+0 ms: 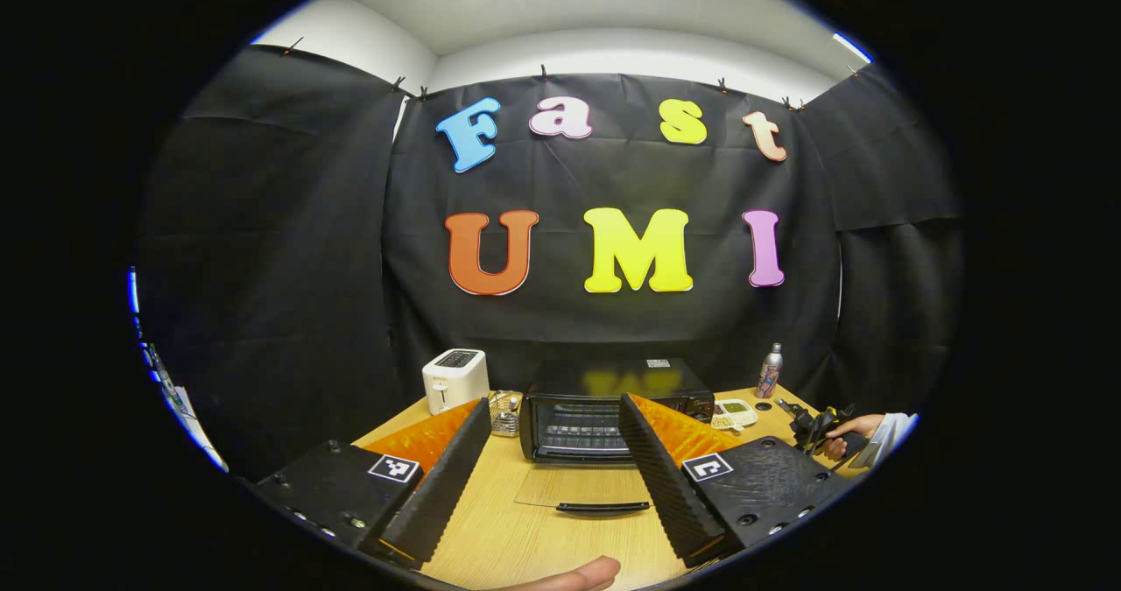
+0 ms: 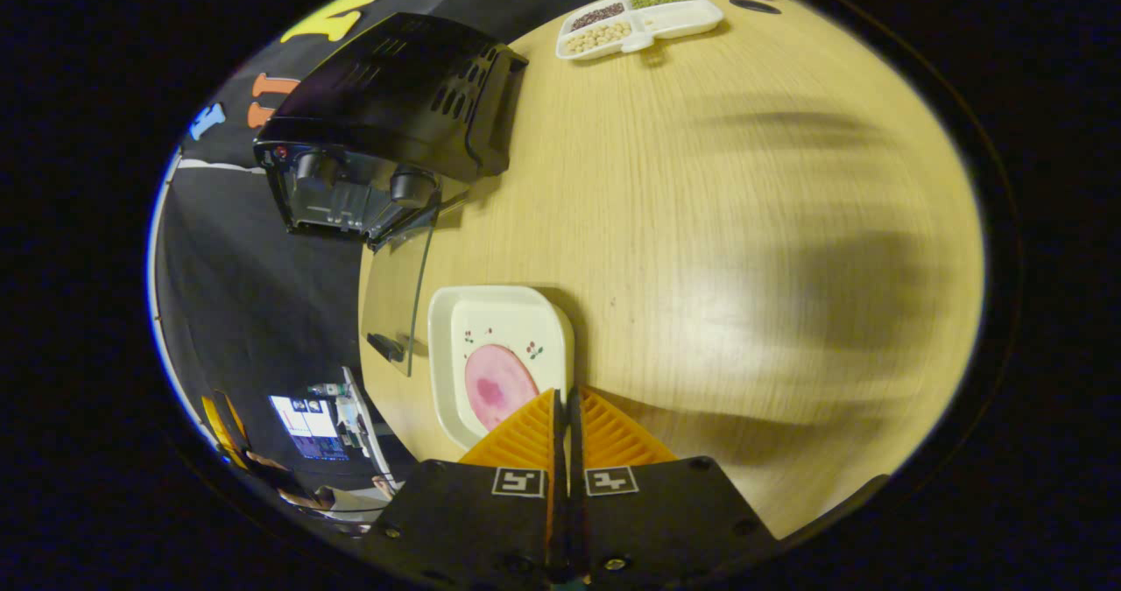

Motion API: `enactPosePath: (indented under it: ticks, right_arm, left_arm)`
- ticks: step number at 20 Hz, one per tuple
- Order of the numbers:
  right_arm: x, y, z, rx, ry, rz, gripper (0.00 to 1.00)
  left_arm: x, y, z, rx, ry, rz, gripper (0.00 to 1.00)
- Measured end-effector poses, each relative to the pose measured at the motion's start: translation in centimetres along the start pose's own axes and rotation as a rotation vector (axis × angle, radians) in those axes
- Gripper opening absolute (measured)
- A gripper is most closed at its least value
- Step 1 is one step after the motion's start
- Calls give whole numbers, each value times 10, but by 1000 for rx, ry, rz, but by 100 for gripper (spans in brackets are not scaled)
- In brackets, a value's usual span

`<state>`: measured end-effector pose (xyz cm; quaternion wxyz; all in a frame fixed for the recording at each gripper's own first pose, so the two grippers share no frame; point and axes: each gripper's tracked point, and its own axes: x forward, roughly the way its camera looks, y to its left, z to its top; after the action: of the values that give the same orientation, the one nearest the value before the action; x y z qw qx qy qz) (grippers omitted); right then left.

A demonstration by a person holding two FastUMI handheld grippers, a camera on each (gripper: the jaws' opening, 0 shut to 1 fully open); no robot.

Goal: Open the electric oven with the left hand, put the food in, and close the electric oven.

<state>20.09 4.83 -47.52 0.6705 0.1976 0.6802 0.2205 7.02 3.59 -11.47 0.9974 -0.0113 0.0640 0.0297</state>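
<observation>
The black electric oven (image 1: 578, 416) stands mid-table with its glass door (image 1: 578, 486) folded down flat, handle toward me. My left gripper (image 1: 553, 405) is open in front of it, holding nothing. In the right gripper view the oven (image 2: 385, 109) lies upper left, its open door (image 2: 412, 284) beside a white square plate (image 2: 499, 346) carrying a pink slice of food (image 2: 497, 388). My right gripper (image 2: 565, 396) is shut on the plate's rim. That gripper (image 1: 819, 429) also appears at the table's right, held by a hand (image 1: 863, 425).
A white toaster (image 1: 455, 378) and a small wire basket (image 1: 505, 411) stand left of the oven. A divided snack tray (image 2: 639, 17) and a bottle (image 1: 769, 370) sit to its right. A fingertip (image 1: 569, 578) shows at the near table edge.
</observation>
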Motion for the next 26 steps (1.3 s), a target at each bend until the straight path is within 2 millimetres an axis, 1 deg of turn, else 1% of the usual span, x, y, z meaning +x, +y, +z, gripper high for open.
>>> enactPosePath:
  ticks: [3, 4, 5, 6, 7, 8, 9, 10, 11, 13, 15, 16, 17, 19, 20, 25, 26]
  right_arm:
    - [1, 1, 0, 30, -10, 10, 1]
    - [0, 2, 0, 29, -18, -5, 4]
    - [-2, 4, 0, 32, -27, -20, 1]
    - [-4, 5, 0, 32, -36, -30, 0]
    - [-6, 6, 0, 34, -47, -39, 4]
    - [-8, 7, 0, 30, -57, -48, 4]
    - [-11, 7, 0, 22, -65, -51, 0]
    - [-16, 8, 1, 8, -72, -52, 1]
    - [-19, 8, 2, -7, -78, -57, 4]
    - [-25, 9, 4, -38, -85, -72, 4]
    - [-23, 13, 4, -77, -78, -84, 4]
    - [-23, 15, 5, -95, -79, -81, 1]
    - [-22, 20, 6, -105, -80, -75, 4]
    - [-21, 32, 5, -111, -80, -56, 4]
    - [-19, 39, 5, -111, -78, -45, 1]
    - [-8, 71, 5, -88, -70, 3, 1]
    - [-5, 79, 6, -65, -73, 6, 4]
  left_arm:
    - [1, -1, -2, -2, 3, 5, 93]
    - [1, -3, -2, -2, 5, -1, 93]
    - [1, -4, -3, 0, 5, -5, 93]
    - [0, -5, -2, 5, 5, -6, 93]
    - [0, -5, -2, 13, 2, -3, 93]
    - [-1, -3, 0, 19, -4, 7, 93]
    - [-1, 0, 1, 25, -11, 17, 93]
    - [-4, 2, 3, 31, -19, 23, 93]
    - [-6, 2, 5, 35, -24, 23, 93]
    - [-10, 2, 5, 37, -30, 16, 93]
    - [-12, 4, 5, 38, -34, 3, 93]
    - [-14, 5, 4, 42, -36, 1, 93]
    - [-16, 9, 5, 45, -39, 4, 93]
    - [-21, 16, 4, 43, -43, 8, 93]
    - [-23, 20, 4, 37, -48, 10, 93]
    - [-31, 48, -3, 18, -39, 36, 93]
    - [-33, 53, -4, 18, -37, 44, 93]
